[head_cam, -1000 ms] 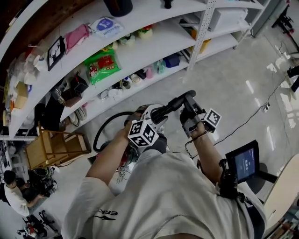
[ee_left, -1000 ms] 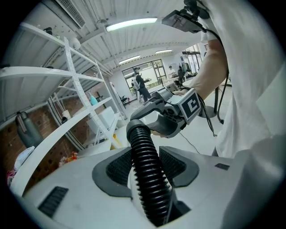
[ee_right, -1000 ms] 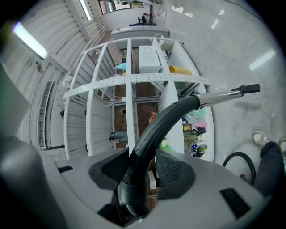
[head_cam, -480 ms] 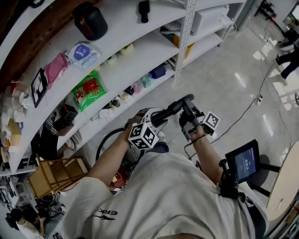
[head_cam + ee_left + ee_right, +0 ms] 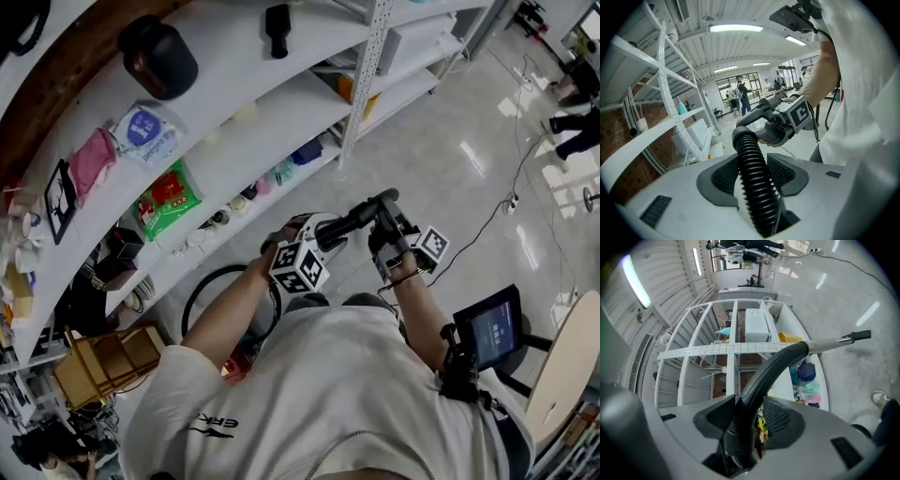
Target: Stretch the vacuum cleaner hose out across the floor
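The black ribbed vacuum hose [image 5: 751, 161] runs up between the pads of my left gripper [image 5: 752, 174], which is shut on it. Its curved black handle [image 5: 769, 373] sits between the pads of my right gripper [image 5: 749, 422], also shut on it, and a metal tube [image 5: 836, 341] sticks out beyond the handle. In the head view the left gripper [image 5: 301, 265] and right gripper [image 5: 405, 246] are held close together at chest height, with the handle [image 5: 353, 219] bridging them. The rest of the hose [image 5: 194, 295] loops down to the floor on the left.
White shelves [image 5: 234, 141] stocked with small goods curve across the front, with a perforated upright [image 5: 361, 80]. A wooden crate [image 5: 98, 366] stands at lower left. A thin cable [image 5: 487, 220] lies on the glossy floor to the right, and a small screen [image 5: 487, 328] is on a stand.
Both grippers have kept their hold and shifted slightly up and right. The shelves have slid left and down in view, and the hose loop on the floor now lies further left.
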A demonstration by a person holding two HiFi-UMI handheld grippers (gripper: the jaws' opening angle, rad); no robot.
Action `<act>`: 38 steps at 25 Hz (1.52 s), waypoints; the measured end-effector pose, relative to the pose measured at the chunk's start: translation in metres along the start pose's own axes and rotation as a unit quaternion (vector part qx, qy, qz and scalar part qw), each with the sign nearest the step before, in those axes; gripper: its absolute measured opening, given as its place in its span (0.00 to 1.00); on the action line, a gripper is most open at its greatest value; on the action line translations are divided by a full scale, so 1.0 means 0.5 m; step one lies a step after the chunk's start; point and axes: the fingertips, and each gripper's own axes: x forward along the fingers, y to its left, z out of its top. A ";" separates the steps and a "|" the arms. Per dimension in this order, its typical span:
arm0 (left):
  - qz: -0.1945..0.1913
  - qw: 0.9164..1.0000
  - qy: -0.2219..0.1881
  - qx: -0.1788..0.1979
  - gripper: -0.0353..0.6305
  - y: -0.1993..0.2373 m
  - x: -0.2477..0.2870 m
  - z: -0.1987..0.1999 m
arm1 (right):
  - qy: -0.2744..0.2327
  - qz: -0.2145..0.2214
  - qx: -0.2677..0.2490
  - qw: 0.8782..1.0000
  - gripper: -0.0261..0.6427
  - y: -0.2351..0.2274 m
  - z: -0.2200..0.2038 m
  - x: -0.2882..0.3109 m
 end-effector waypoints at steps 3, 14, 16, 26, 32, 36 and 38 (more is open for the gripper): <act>0.000 1.000 -0.004 -0.006 0.34 0.018 0.035 0.019 | 0.003 -0.004 -0.002 1.000 0.32 -0.002 0.044 0.007; 0.016 1.000 0.010 -0.007 0.34 0.085 0.224 0.126 | 0.024 0.002 0.003 1.000 0.32 -0.008 0.273 0.022; 0.018 1.000 0.012 -0.006 0.34 0.097 0.261 0.155 | 0.027 0.004 0.002 1.000 0.32 0.000 0.320 0.020; 0.010 1.000 0.020 0.003 0.34 0.129 0.436 0.275 | 0.024 0.008 -0.005 1.000 0.32 0.013 0.533 -0.018; -0.003 1.000 0.018 0.005 0.34 0.138 0.520 0.325 | 0.015 0.003 -0.004 1.000 0.32 0.004 0.630 -0.040; -0.015 1.000 0.018 0.006 0.34 0.153 0.572 0.350 | 0.005 -0.003 -0.001 1.000 0.32 -0.003 0.689 -0.044; -0.019 1.000 0.018 0.007 0.34 0.168 0.598 0.357 | 0.002 -0.006 -0.001 1.000 0.32 -0.009 0.720 -0.036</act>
